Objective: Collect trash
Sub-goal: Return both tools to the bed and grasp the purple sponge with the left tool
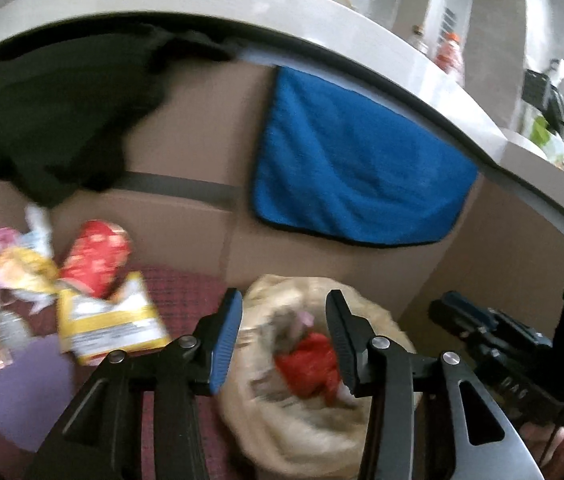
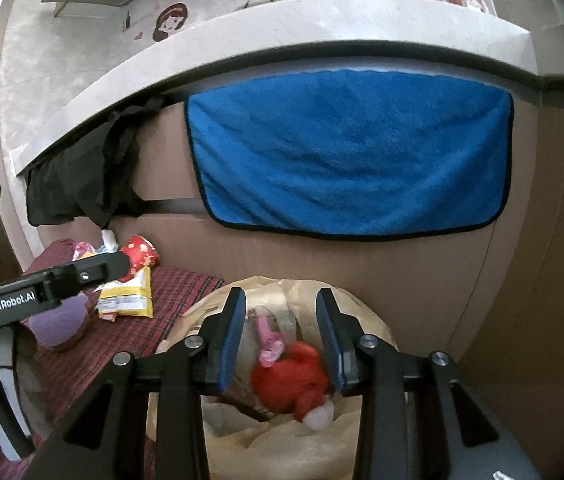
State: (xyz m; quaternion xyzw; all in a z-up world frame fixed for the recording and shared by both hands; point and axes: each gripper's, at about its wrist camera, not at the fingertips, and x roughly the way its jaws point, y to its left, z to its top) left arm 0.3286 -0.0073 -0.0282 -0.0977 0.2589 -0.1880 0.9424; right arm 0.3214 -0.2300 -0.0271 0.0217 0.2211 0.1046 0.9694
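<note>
Nearest the lens in the right wrist view: right claw (image 2: 282, 340), jaws spread wide, gripping nothing, poised over the mouth of a beige plastic bag (image 2: 282, 444). Inside the bag, between the blue pads: a red crumpled wrapper (image 2: 294, 380) with a white tip, and a pink scrap (image 2: 267, 340) just above it. Lower edge of the bag cut off by the claw's black arms and the frame.

Left wrist view much blurred. Left claw (image 1: 284, 340) likewise wide open and empty, over the same bag (image 1: 306, 432), with the red wrapper (image 1: 310, 368) smeared into a blotch. Right claw's body half lost in shadow at the far right edge.

More trash left of the bag on a dark red plaid cloth (image 2: 129, 332): yellow packet (image 2: 125, 300), torn open at the top; red packet (image 2: 141, 254) behind it, partly covered in the right view by the left claw's arm. Pale pink and yellow wrappers (image 1: 17, 264) farther left, too blurred to identify. Purple rounded object (image 2: 59, 320) near the packets, nature unclear.

Behind everything: brown cardboard wall (image 2: 302, 268), blue towel (image 2: 350, 152) hung from under a grey ledge (image 2: 282, 24), black cloth (image 2: 81, 176) bunched beside it.
</note>
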